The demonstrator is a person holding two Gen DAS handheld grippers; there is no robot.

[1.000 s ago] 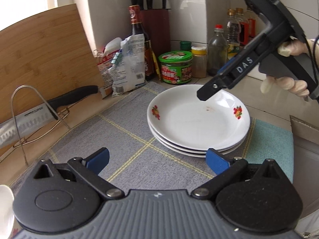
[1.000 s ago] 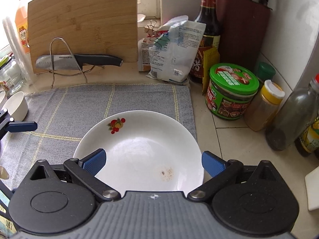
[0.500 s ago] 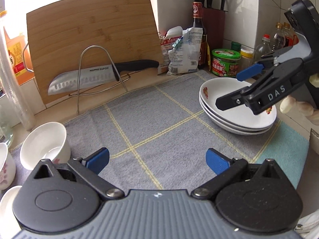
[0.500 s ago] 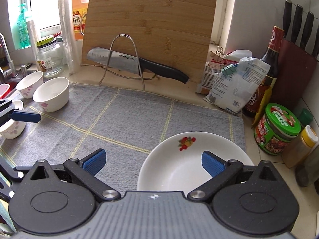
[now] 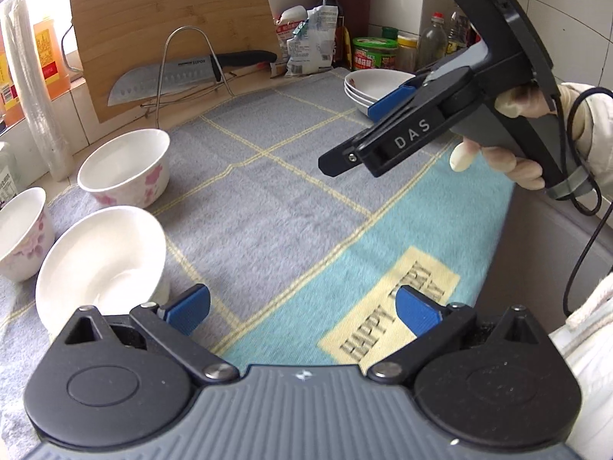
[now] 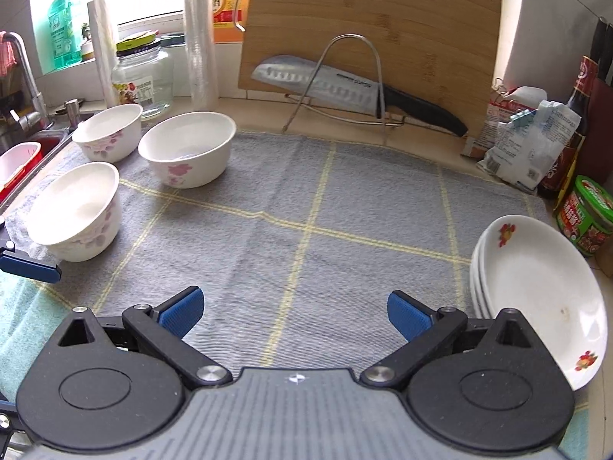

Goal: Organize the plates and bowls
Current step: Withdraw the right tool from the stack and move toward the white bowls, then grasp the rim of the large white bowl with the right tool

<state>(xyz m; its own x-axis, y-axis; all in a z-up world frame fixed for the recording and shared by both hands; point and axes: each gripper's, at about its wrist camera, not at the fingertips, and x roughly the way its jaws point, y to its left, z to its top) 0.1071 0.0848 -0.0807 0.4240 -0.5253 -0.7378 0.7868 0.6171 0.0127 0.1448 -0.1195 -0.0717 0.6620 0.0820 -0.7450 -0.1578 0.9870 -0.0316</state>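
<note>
A home kitchen counter: a bamboo cutting board (image 6: 387,27) leans against the tiled wall, a knife (image 6: 345,88) racked before it, sauce bottles (image 6: 574,122) to its right, a sink faucet (image 6: 27,88) far left.

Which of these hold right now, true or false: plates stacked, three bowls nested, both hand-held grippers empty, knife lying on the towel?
1. The plates sit in one stack on the towel. True.
2. The three bowls are nested. False: the bowls and stand apart on the towel.
3. The left hand-held gripper and right hand-held gripper are open and empty. True.
4. The knife lies flat on the towel. False: it rests on a wire rack in front of the cutting board.
</note>
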